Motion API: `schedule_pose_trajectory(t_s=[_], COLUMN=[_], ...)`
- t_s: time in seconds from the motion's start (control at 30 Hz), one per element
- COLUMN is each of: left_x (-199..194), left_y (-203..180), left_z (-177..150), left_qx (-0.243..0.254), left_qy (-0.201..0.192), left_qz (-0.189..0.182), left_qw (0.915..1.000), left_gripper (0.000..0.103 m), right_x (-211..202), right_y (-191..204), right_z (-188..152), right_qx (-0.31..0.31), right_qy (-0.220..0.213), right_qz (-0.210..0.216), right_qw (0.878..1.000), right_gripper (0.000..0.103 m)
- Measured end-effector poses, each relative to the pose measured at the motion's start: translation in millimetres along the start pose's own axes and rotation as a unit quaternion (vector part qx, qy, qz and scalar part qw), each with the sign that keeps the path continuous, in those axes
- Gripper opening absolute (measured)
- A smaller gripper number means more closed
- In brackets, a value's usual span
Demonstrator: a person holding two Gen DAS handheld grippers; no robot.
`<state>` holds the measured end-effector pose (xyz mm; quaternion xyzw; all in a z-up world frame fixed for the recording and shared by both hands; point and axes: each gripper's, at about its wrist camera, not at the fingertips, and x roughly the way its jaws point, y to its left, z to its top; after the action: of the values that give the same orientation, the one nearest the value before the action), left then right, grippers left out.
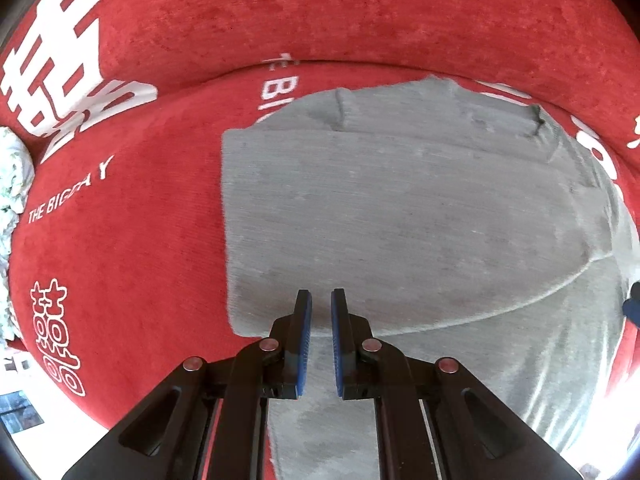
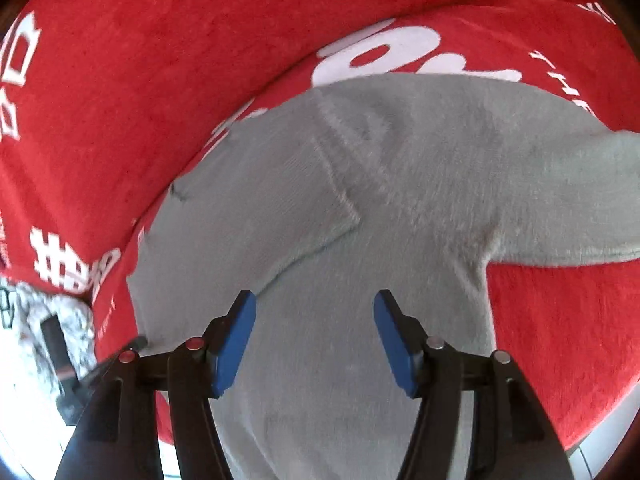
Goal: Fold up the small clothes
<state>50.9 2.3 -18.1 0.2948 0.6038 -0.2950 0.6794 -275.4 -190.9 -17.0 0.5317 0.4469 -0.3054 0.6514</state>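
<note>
Grey knitted garment lies partly folded on a red plush cover printed with white lettering, one sleeve reaching toward 3 o'clock. Left gripper hovers over it, jaws nearly closed, holding nothing; right gripper gapes wide, empty. White crumpled cloth sits at 9 o'clock.

Left hand-held gripper: blue pads nearly together, narrow gap, nothing between. Right hand-held gripper: jaws spread wide, empty, angled downward.
</note>
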Motion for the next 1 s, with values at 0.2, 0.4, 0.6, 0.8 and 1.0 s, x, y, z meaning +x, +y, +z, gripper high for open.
schedule_pose_trajectory(t_s=[0.2,0.4,0.6,0.8,1.0], left_x=[1.9,6.0,2.1,-2.3,2.5], left_y=[-26.0,-55.4,-90.2,-120.8,-142.5], left_z=[-4.0,-8.3,-12.3,-11.2,-9.4], left_qx=[0.016,0.034,0.065,0.081,0.089], left_qy=[0.017,0.040,0.036,0.020,0.007], left_qz=[-0.017,-0.041,-0.049,-0.054,-0.019], left_qw=[0.9996,0.9978,0.9960,0.9950,0.9958], left_gripper=[0.011,0.011,0.021,0.102,0.102], right_x=[5.4,0.3,-5.5,-9.1,-15.8], right_y=[-1.3,-10.6,-25.6,-40.0,-59.4], right_z=[-12.5,-18.4,-19.7,-22.1,-21.1], right_qx=[0.007,0.015,0.028,0.044,0.063], right_qy=[0.022,0.020,0.019,0.018,0.012], right_qz=[0.010,0.025,0.032,0.040,0.044], right_qw=[1.000,0.999,0.999,0.998,0.997], right_gripper=[0.068,0.074,0.080,0.082,0.083])
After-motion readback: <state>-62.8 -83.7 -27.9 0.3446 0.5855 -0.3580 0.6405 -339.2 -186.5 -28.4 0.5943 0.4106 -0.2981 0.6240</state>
